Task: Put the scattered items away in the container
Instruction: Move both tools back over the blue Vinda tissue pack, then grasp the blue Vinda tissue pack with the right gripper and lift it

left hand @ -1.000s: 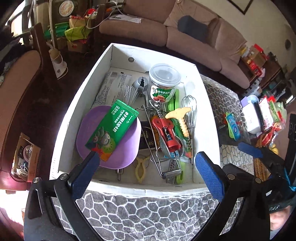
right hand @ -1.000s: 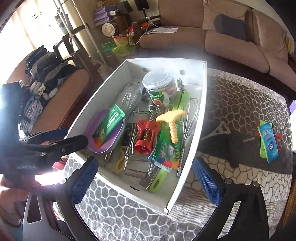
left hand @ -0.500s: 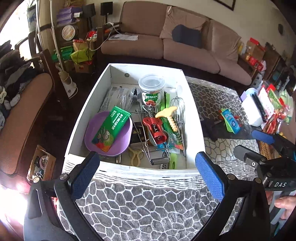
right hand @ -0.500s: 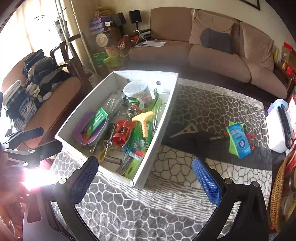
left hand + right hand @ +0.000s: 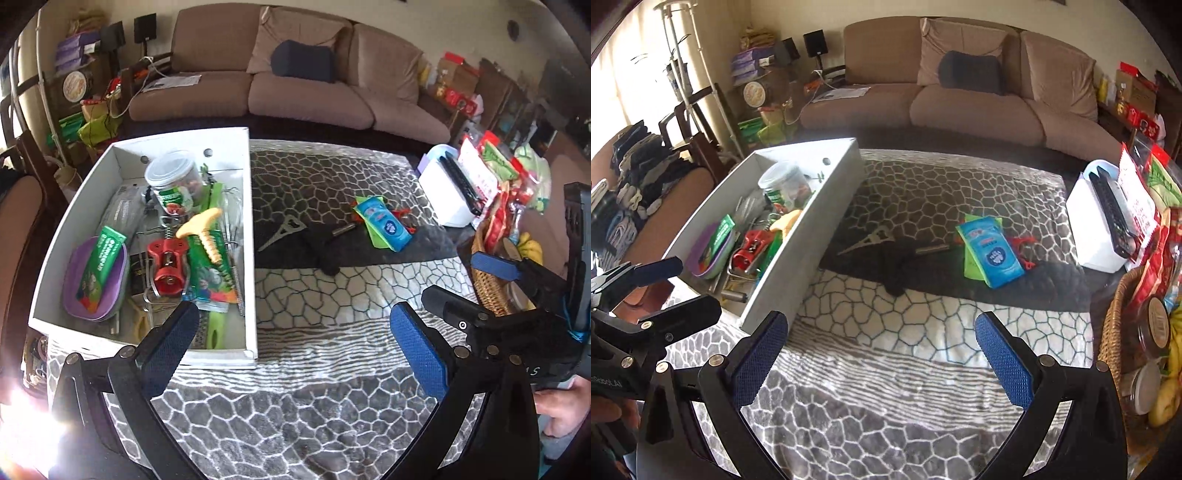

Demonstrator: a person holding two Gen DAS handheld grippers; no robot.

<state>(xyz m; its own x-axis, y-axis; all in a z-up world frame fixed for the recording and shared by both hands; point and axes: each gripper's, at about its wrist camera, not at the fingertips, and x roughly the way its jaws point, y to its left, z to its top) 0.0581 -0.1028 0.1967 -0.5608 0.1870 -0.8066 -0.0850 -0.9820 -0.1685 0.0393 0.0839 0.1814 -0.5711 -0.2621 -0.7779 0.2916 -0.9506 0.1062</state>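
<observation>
Now both grippers are hovering over the patterned cloth (image 5: 886, 369), and neither is holding anything. The right gripper (image 5: 881, 354) is standing with its blue fingers wide apart, and the left gripper (image 5: 293, 343) is doing the same.

The white box (image 5: 251, 236) is sitting on the left side of the table and is already carrying many things. What is remaining outside is lying on the dark band of cloth to the right of the box: a metal triangular tool (image 5: 871, 238) near the box wall, a black cloth piece (image 5: 897, 264) beside it, and further right a blue packet (image 5: 991, 251) lying on top of a green packet (image 5: 971, 258), with small red pieces (image 5: 1023, 245) just beside.

Seen from the right gripper, the blue packet is lying ahead and a little to the right, with its long axis running from far-left to near-right. The right gripper seems the nearer one for it. I am judging that its fingers need turning so that they are closing across the packet's short side. Afterwards the load is travelling left toward the box.
</observation>
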